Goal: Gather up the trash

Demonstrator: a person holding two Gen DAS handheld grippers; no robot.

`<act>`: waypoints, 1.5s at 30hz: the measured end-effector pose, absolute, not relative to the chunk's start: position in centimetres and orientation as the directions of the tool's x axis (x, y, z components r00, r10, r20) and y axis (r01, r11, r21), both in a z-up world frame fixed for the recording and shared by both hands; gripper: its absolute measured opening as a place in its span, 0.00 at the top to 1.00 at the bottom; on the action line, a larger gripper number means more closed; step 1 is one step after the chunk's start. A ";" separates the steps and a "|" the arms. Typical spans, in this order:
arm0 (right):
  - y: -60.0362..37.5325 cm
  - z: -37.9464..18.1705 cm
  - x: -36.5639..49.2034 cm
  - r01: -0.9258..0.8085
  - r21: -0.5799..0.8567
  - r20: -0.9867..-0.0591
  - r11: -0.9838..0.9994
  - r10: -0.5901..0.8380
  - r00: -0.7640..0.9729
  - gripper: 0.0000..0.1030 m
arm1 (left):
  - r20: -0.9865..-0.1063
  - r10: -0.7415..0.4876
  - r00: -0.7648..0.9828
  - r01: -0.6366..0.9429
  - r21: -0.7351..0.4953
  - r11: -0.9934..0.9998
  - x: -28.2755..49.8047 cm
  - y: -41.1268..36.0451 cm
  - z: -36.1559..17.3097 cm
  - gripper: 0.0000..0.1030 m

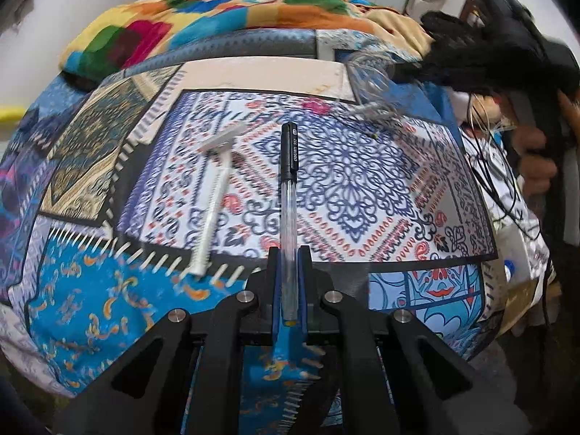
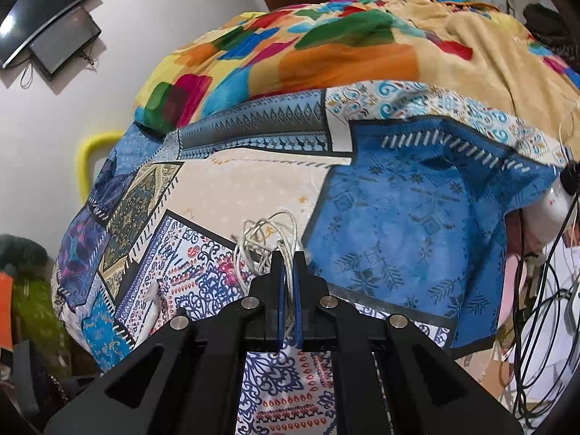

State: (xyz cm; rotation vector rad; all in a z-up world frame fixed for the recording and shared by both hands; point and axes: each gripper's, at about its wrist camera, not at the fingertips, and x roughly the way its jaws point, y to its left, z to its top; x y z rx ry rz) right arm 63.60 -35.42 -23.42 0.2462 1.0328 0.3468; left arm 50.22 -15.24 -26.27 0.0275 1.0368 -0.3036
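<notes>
- Left gripper [image 1: 289,253] clamps a clear pen [image 1: 289,195] above the patchwork bedsheet [image 1: 362,181].
- Right gripper [image 2: 289,257] pinches a white cable coil [image 2: 264,243] over the same bedsheet.

Pen [image 1: 289,195] on bedsheet [image 1: 362,181], razor [image 1: 214,195] left of it, blanket [image 1: 181,25] behind

The left gripper [image 1: 289,253] is pointed steeply downward, and its jaws are closed on a pen [image 1: 289,166] that is clamped by its clear end and sticks out forward past the fingertips. The right gripper [image 2: 289,257] is also tilted downward; its jaws are pressed together on a bundle of white wire [image 2: 268,243], whose loops are seen just ahead of the tips. In the left view, the right gripper is seen gripped by a hand [image 1: 536,156].
</notes>
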 end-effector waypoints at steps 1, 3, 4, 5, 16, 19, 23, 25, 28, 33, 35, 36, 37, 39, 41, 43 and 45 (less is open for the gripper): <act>-35.4 -23.3 63.3 -0.171 0.360 -0.792 0.917 0.398 0.462 0.96 | -0.846 -0.239 0.477 0.249 -0.131 0.960 50.2 -15.0 -26.0 0.93; -35.3 -22.8 62.6 -0.185 0.352 -0.791 0.917 0.398 0.465 0.96 | -0.830 -0.247 0.500 0.236 -0.144 0.961 50.0 -14.7 -25.1 0.93; -35.3 -22.4 62.3 -0.191 0.346 -0.790 0.919 0.395 0.468 0.96 | -0.824 -0.250 0.509 0.231 -0.150 0.961 50.1 -14.7 -24.7 0.93; -35.2 -21.9 62.0 -0.198 0.337 -0.789 0.921 0.390 0.475 0.96 | -0.817 -0.255 0.518 0.227 -0.156 0.961 50.2 -14.7 -24.2 0.93; -34.6 -14.3 58.4 -0.254 0.319 -0.724 0.913 0.408 0.556 0.96 | -0.753 -0.246 0.610 0.197 -0.157 0.968 47.5 -13.2 -17.5 0.93; -33.6 -12.2 56.8 -0.280 0.308 -0.707 0.909 0.415 0.572 0.96 | -0.740 -0.230 0.632 0.183 -0.146 0.972 45.9 -12.1 -15.7 0.93; -31.8 -10.1 54.3 -0.325 0.287 -0.695 0.901 0.429 0.577 0.96 | -0.724 -0.200 0.660 0.161 -0.124 0.979 43.5 -10.4 -13.6 0.93; -30.5 -9.1 52.7 -0.351 0.272 -0.688 0.896 0.437 0.580 0.96 | -0.713 -0.182 0.677 0.145 -0.114 0.983 41.8 -9.2 -12.4 0.93; -28.6 -7.9 50.3 -0.385 0.267 -0.678 0.884 0.456 0.576 0.96 | -0.701 -0.154 0.697 0.109 -0.109 0.988 39.3 -7.5 -11.0 0.93; -24.7 -6.7 46.5 -0.454 0.269 -0.658 0.849 0.506 0.557 0.96 | -0.684 -0.098 0.723 0.042 -0.099 0.994 34.8 -4.0 -9.2 0.93; -23.2 -6.5 45.2 -0.478 0.271 -0.653 0.835 0.525 0.546 0.96 | -0.679 -0.071 0.731 0.010 -0.093 0.996 32.8 -2.5 -8.6 0.93; -22.3 -6.5 44.4 -0.493 0.278 -0.651 0.825 0.539 0.534 0.96 | -0.676 -0.057 0.734 -0.006 -0.092 0.996 31.9 -1.8 -8.3 0.93; -21.6 -6.5 43.8 -0.503 0.283 -0.650 0.817 0.549 0.526 0.96 | -0.673 -0.040 0.738 -0.028 -0.090 0.996 30.8 -0.7 -8.0 0.93; -19.8 -6.6 42.5 -0.529 0.289 -0.649 0.798 0.569 0.505 0.96 | -0.671 -0.014 0.741 -0.060 -0.087 0.994 29.3 0.7 -7.7 0.93; -18.3 -6.8 41.3 -0.550 0.293 -0.650 0.782 0.585 0.486 0.96 | -0.670 0.013 0.742 -0.093 -0.084 0.992 27.5 2.4 -7.5 0.93; -16.6 -7.2 40.2 -0.569 0.293 -0.654 0.768 0.595 0.467 0.96 | -0.670 0.040 0.741 -0.126 -0.080 0.989 25.7 4.2 -7.4 0.93; -14.9 -7.6 39.0 -0.582 0.291 -0.660 0.759 0.600 0.452 0.96 | -0.672 0.062 0.738 -0.154 -0.079 0.985 24.1 5.7 -7.5 0.93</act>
